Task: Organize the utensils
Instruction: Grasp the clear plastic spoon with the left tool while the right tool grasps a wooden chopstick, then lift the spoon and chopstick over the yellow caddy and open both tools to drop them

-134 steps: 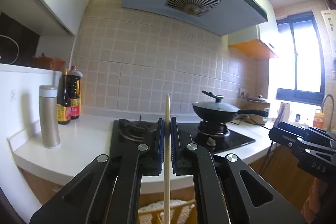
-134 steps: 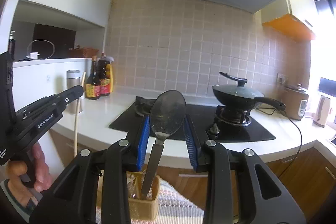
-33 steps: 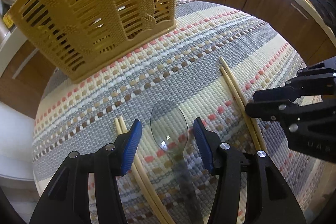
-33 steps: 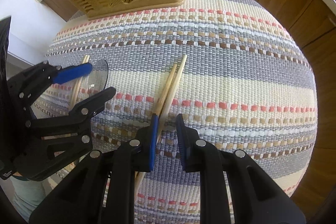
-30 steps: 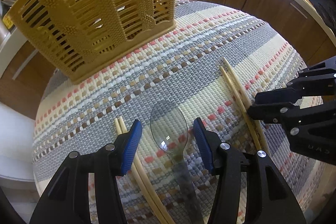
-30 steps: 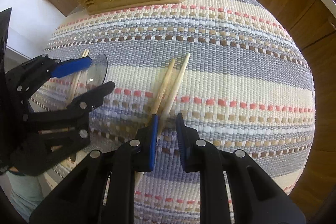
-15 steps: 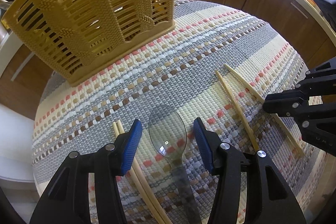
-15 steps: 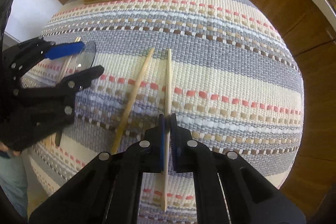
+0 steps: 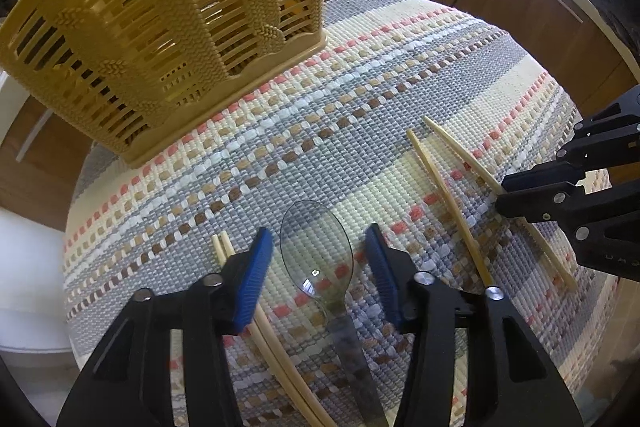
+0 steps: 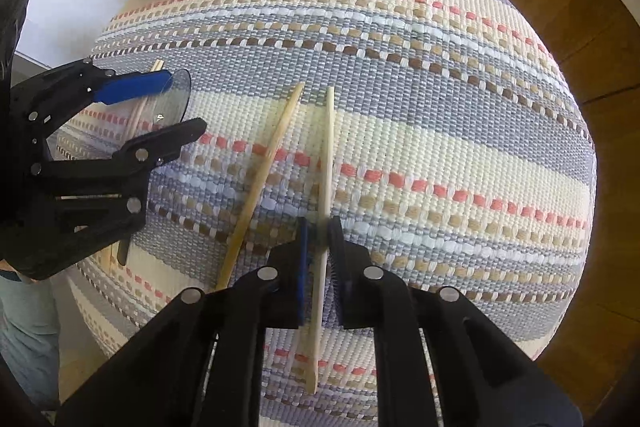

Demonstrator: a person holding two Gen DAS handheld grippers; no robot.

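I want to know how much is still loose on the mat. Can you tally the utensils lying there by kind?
Chopsticks: 4, namely a pair by the left hand-held gripper, one loose chopstick, and one in the right hand-held gripper.
Spoons: 1.
Total: 5.

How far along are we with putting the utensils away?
Little looks done: the slatted yellow plastic caddy looks empty. In hand: right gripper shut on one wooden chopstick; left gripper open around the metal spoon. Left: loose chopstick, chopstick pair.
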